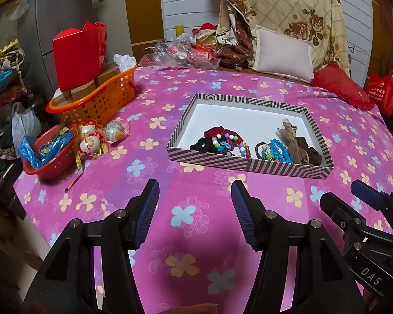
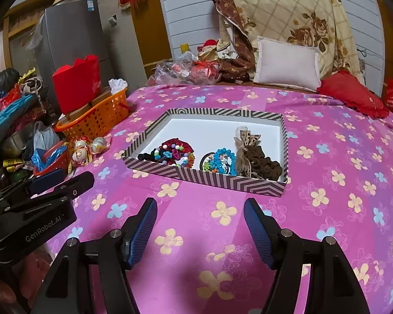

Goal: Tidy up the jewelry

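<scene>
A shallow box with a striped rim [image 1: 214, 157] [image 2: 196, 176] lies on the pink flowered cloth. Along its near wall lie dark scrunchies with coloured bead bracelets [image 1: 222, 141] [image 2: 170, 154], a blue bead bracelet with a black hair tie [image 1: 275, 151] [image 2: 221, 162], and a brown scrunchie with a tan bow [image 1: 301, 149] [image 2: 259, 162]. My left gripper [image 1: 195, 191] is open and empty, above the cloth in front of the box. My right gripper [image 2: 200, 209] is open and empty, also in front of the box. Each gripper shows at the edge of the other's view.
An orange basket [image 1: 102, 99] with boxes and a red carton stands at the left. A red bowl [image 1: 49, 154] and wrapped eggs [image 1: 91, 141] lie beside it. Pillows [image 1: 283, 52], a red cushion [image 1: 340, 86] and plastic bags lie behind the box.
</scene>
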Demonstrator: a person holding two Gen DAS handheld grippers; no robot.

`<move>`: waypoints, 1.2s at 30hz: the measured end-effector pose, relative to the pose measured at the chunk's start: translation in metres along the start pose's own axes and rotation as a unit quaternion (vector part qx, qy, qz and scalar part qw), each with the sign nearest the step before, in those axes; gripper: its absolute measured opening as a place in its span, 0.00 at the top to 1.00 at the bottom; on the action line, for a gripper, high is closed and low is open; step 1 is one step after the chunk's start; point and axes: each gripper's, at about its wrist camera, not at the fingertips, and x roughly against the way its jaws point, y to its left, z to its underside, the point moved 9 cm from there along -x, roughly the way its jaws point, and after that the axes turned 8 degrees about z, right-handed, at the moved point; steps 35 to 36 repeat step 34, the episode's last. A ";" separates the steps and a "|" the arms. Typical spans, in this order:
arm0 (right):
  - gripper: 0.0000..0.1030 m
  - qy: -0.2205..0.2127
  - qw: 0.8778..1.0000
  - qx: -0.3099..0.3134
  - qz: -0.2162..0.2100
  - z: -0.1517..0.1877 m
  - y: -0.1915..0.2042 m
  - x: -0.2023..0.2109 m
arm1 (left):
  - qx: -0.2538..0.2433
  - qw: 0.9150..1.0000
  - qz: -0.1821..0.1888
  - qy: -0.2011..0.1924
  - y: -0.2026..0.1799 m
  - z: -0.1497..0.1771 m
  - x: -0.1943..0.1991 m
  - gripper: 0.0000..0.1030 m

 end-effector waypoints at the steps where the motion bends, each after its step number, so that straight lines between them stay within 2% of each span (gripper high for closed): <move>1: 0.36 0.000 1.000 0.000 0.000 0.000 0.000 0.000 | -0.001 1.000 -0.001 0.000 0.000 0.000 0.001 0.45; 28: 0.36 0.018 1.000 0.000 -0.003 0.009 -0.001 -0.010 | 0.004 1.000 -0.006 0.009 0.007 0.005 -0.005 0.45; 36: 0.35 0.023 1.000 -0.008 0.001 0.011 -0.013 -0.015 | 0.006 1.000 -0.007 0.012 0.011 0.006 -0.011 0.45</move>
